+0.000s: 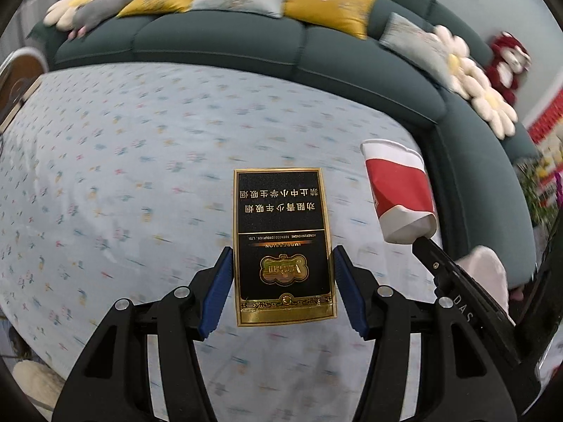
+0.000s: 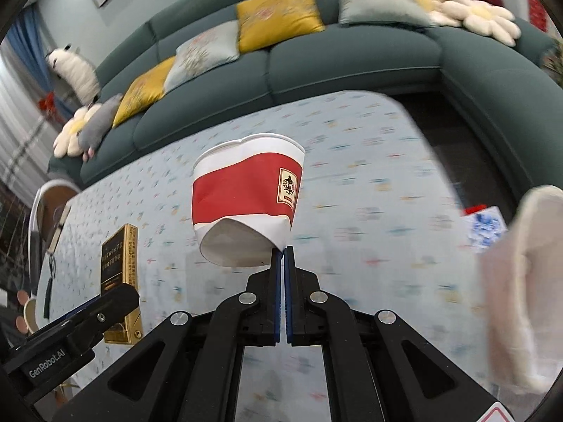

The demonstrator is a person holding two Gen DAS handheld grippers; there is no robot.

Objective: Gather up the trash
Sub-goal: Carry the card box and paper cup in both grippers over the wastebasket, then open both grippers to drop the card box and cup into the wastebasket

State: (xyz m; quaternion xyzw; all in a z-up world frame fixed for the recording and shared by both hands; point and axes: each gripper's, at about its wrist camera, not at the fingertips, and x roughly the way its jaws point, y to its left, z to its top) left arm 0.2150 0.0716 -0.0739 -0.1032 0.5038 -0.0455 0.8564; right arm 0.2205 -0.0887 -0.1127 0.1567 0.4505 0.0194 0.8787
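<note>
A black and gold cigarette box (image 1: 283, 246) stands between the blue pads of my left gripper (image 1: 283, 274), whose jaws sit just off its two sides, open. The box also shows in the right wrist view (image 2: 119, 274) at lower left, with the left gripper's finger (image 2: 105, 309) in front of it. My right gripper (image 2: 282, 251) is shut on the crushed bottom edge of a red and white paper cup (image 2: 246, 200) and holds it above the table. The cup also shows in the left wrist view (image 1: 397, 190) at the right.
The table carries a light blue floral cloth (image 1: 140, 176). A dark green sofa (image 1: 281, 45) with yellow and grey cushions curves behind it. A pale pink cloth-like thing (image 2: 520, 281) hangs at the right, near a blue and white object (image 2: 487, 228).
</note>
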